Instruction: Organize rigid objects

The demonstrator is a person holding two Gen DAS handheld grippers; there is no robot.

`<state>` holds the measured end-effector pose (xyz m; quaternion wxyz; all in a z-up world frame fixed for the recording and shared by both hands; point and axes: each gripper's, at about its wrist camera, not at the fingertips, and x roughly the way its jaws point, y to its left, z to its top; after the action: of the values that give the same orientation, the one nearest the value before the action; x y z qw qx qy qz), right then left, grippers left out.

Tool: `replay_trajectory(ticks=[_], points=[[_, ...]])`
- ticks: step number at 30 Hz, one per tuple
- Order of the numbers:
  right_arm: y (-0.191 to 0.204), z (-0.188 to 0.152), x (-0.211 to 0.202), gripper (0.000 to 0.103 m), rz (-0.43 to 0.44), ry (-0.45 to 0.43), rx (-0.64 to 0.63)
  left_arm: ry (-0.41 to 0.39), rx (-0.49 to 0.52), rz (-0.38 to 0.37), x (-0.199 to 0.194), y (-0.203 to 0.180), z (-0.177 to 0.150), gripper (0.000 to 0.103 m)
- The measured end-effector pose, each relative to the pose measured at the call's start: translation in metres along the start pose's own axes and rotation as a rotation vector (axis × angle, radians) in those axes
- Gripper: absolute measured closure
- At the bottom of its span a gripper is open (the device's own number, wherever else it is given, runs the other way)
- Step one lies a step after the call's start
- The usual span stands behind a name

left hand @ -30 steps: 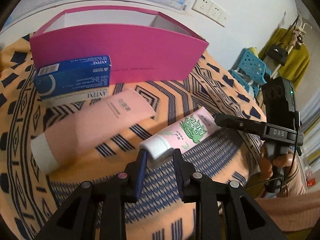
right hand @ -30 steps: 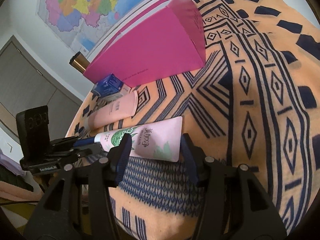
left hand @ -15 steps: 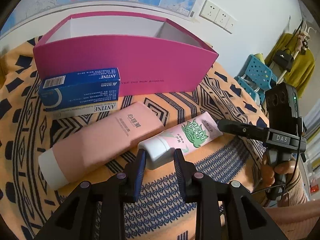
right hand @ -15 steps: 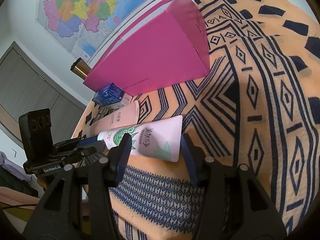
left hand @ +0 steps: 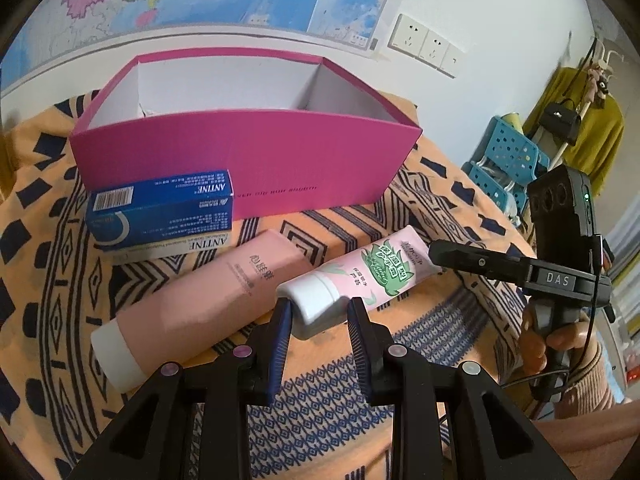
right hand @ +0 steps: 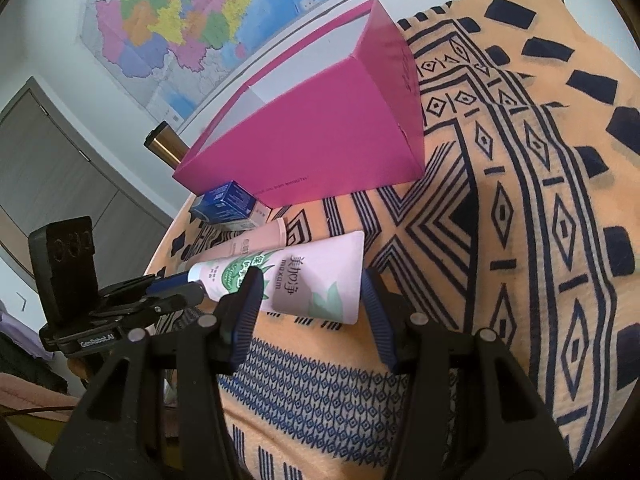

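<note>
A pink-and-green tube (left hand: 360, 276) with a white cap is held off the cloth, one gripper at each end. My left gripper (left hand: 320, 312) is shut on its white cap. My right gripper (right hand: 312, 284) is shut on its flat crimped end (right hand: 320, 284); that gripper shows in the left wrist view (left hand: 480, 260). A larger pink tube (left hand: 208, 304) lies on the patterned cloth to the left. A blue ANTINE box (left hand: 160, 208) sits on a white box in front of the open magenta box (left hand: 248, 152), also seen in the right wrist view (right hand: 320, 140).
The orange and navy patterned cloth (right hand: 520, 200) covers the surface. A gold cylinder (right hand: 164, 146) stands behind the magenta box. A map hangs on the wall. A blue plastic stool (left hand: 504, 164) and a coat rack stand at the right.
Both grippers have lifted the pink-and-green tube upward; the view now looks down into the magenta box. Both grips are unchanged.
</note>
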<state>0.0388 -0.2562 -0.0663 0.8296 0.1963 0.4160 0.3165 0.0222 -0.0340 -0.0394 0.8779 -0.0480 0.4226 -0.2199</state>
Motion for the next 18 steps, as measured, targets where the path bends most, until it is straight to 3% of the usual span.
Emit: replay_trajectory(ticks=[18], points=[[0.012, 0.014, -0.013, 0.05, -0.003, -0.045, -0.046, -0.053, 0.021, 0.004, -0.013, -0.004, 0.011, 0.075]])
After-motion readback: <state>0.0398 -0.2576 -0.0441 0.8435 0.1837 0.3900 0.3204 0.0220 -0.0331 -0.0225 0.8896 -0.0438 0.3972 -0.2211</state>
